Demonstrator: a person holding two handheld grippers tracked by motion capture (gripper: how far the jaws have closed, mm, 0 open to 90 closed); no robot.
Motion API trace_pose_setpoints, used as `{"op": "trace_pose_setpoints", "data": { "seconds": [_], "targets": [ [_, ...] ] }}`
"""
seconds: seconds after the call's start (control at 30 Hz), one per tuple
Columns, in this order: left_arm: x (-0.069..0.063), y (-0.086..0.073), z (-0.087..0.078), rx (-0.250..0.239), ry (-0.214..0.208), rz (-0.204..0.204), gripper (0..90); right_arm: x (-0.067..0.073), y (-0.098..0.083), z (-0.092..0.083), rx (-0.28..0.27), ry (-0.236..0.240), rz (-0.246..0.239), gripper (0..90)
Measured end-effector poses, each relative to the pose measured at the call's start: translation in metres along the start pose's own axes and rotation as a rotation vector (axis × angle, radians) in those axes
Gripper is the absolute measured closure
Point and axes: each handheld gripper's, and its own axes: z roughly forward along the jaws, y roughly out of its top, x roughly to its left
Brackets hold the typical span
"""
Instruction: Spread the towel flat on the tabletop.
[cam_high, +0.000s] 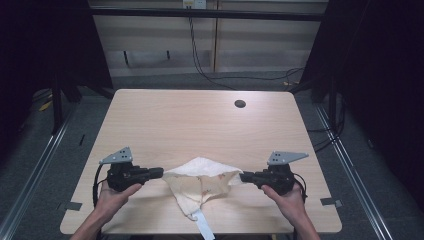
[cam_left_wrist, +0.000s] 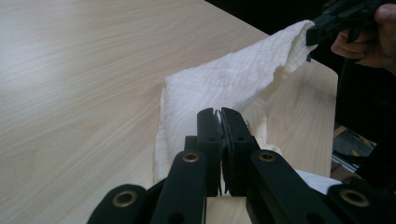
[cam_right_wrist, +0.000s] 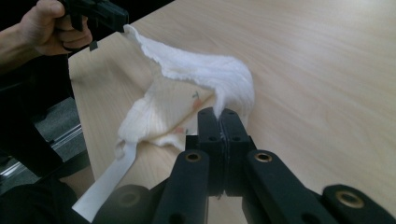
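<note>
A white crinkled cloth (cam_high: 200, 181) with small printed marks hangs between my two grippers near the table's front edge. Its middle sags onto the wood, and a flat white strap (cam_high: 204, 226) trails off the front edge. My left gripper (cam_high: 161, 173) is shut on the cloth's left corner, seen close in the left gripper view (cam_left_wrist: 220, 114). On the opposite side, my right gripper (cam_high: 243, 176) is shut on the right corner (cam_right_wrist: 220, 114). Both corners are lifted off the table. In the left gripper view the cloth (cam_left_wrist: 233, 79) stretches up to the far gripper.
The light wooden table (cam_high: 200, 125) has a round cable hole (cam_high: 240, 104) at the back right. Dark floor and metal rails flank both sides. Cables hang down the wall behind the table.
</note>
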Motion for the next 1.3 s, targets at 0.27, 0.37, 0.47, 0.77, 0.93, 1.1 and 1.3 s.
{"op": "trace_pose_setpoints", "data": {
  "seconds": [0.27,0.37,0.47,0.77,0.93,1.1,1.3],
  "targets": [
    [-0.003,0.008,-0.009,-0.037,0.002,0.03,87.5,-0.001,0.023,0.004,-0.036,0.023,-0.027,89.5],
    [-0.005,0.013,-0.011,-0.042,0.006,0.049,87.5,-0.003,0.028,0.005,-0.053,0.02,-0.024,89.5],
    [-0.004,0.021,-0.017,-0.068,0.019,0.048,87.6,-0.002,0.039,0.0,-0.078,0.015,-0.035,89.5],
    [-0.006,0.045,-0.035,-0.108,0.055,0.097,87.6,0.005,0.066,-0.017,-0.121,-0.001,-0.079,89.5],
    [-0.007,0.059,-0.037,-0.149,0.056,0.101,87.6,0.005,0.082,-0.024,-0.13,-0.019,-0.094,89.4],
    [-0.005,0.069,-0.041,-0.165,0.068,0.095,87.8,0.004,0.095,-0.033,-0.15,-0.038,-0.107,89.4],
    [-0.007,0.079,-0.049,-0.184,0.075,0.112,87.9,0.008,0.111,-0.046,-0.158,-0.062,-0.138,89.5]
  ]
}}
